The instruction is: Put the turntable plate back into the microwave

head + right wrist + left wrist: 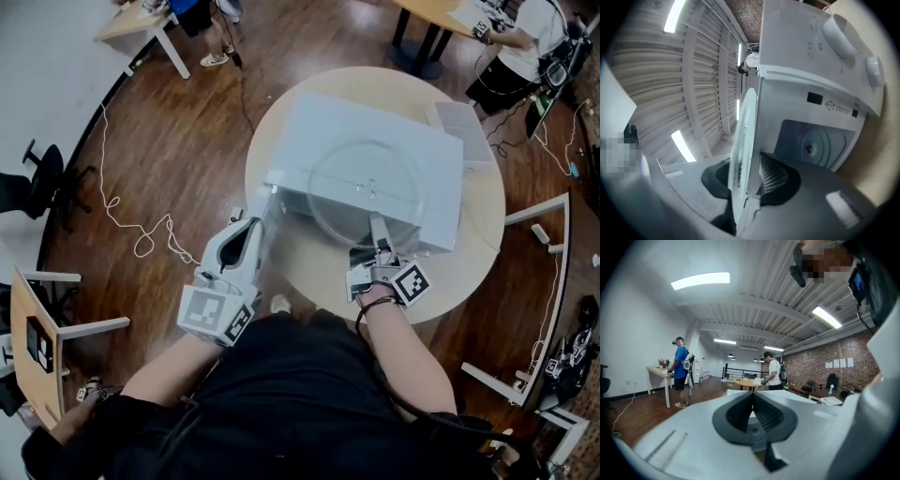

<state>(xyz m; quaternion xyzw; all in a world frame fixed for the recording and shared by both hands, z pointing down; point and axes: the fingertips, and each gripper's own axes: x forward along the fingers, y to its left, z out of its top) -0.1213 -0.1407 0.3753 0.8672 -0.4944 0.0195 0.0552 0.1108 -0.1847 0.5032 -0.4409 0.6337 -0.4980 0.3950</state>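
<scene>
my right gripper (378, 228) clamped the near rim of the glass turntable plate (361, 183), held flat over the microwave (319, 122); my left gripper (251, 228), 2 fingers together, was empty at its left.

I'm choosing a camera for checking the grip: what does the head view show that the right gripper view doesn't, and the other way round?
Head view only: the left gripper beside the microwave, and the round table under it. Right gripper view only: the microwave's two knobs and its open cavity. Both: the right gripper shut on the rim of the glass turntable plate.
</scene>
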